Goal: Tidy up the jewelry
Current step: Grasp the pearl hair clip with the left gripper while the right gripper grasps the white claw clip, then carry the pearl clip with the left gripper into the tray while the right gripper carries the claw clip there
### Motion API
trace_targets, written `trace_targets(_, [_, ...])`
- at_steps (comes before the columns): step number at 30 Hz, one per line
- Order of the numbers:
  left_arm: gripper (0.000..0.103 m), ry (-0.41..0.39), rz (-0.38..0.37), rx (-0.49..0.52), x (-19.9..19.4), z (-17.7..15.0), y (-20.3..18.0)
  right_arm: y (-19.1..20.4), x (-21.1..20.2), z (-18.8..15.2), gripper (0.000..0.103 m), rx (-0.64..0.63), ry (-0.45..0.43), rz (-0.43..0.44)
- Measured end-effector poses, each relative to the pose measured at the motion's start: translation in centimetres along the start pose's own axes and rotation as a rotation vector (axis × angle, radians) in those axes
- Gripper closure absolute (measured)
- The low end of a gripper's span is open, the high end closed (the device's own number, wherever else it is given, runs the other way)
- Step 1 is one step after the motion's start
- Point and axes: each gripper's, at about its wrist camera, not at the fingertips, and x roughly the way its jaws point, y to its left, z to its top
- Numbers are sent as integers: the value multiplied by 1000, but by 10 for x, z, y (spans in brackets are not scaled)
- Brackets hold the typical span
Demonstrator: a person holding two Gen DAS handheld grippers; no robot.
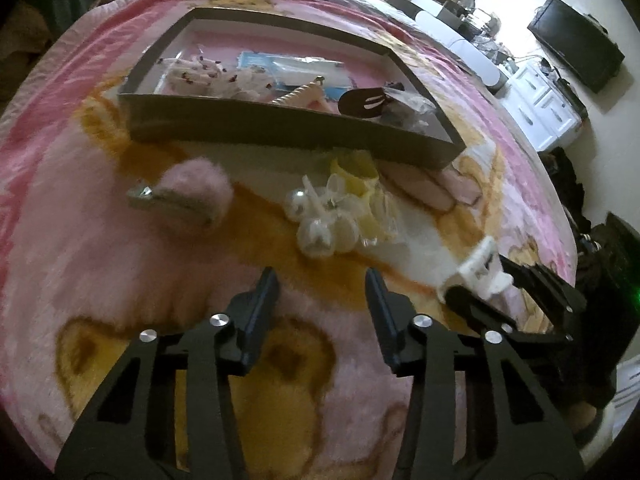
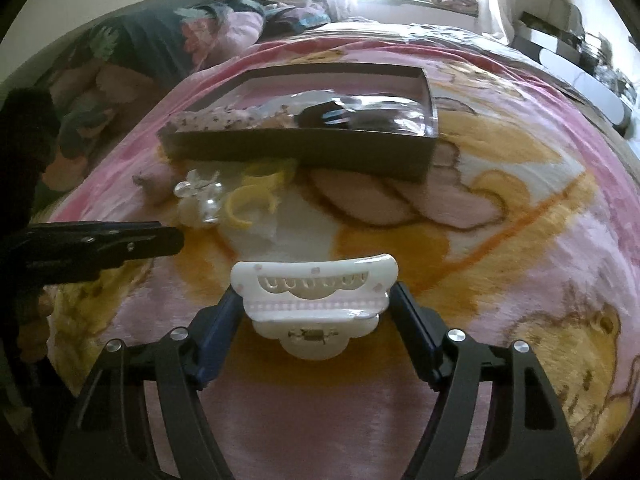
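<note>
My right gripper (image 2: 316, 304) is shut on a white claw hair clip (image 2: 314, 300), held above the pink blanket; it also shows in the left wrist view (image 1: 482, 270). My left gripper (image 1: 322, 280) is open and empty, just short of a cluster of clear pearl hair ties (image 1: 320, 216). A pink fluffy hair clip (image 1: 188, 196) lies to the left and a yellow clip (image 1: 356, 172) behind the cluster. A dark shallow box (image 1: 280, 124) holding several hair accessories sits farther back, also in the right wrist view (image 2: 304, 152).
Everything lies on a pink and yellow bear-print blanket (image 1: 120, 280) on a bed. Pillows and bedding (image 2: 160, 40) lie at the far left. A white dresser (image 1: 548, 108) and a black screen (image 1: 576, 60) stand at the right.
</note>
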Motion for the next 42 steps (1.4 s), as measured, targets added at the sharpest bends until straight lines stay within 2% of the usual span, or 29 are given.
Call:
trace_targets(17, [67, -53, 80, 70, 16, 28, -14, -24, -14, 3, 30, 74, -43, 1])
trace_targets(19, [78, -57, 63, 74, 14, 27, -15, -25, -15, 3, 30, 79, -45, 1])
trace_targets(32, [78, -95, 19, 73, -25, 13, -11, -22, -25, 5, 30, 86, -61, 5])
trace_targets(42, [78, -151, 20, 31, -63, 9, 10, 0, -34, 17, 30, 36, -78, 20])
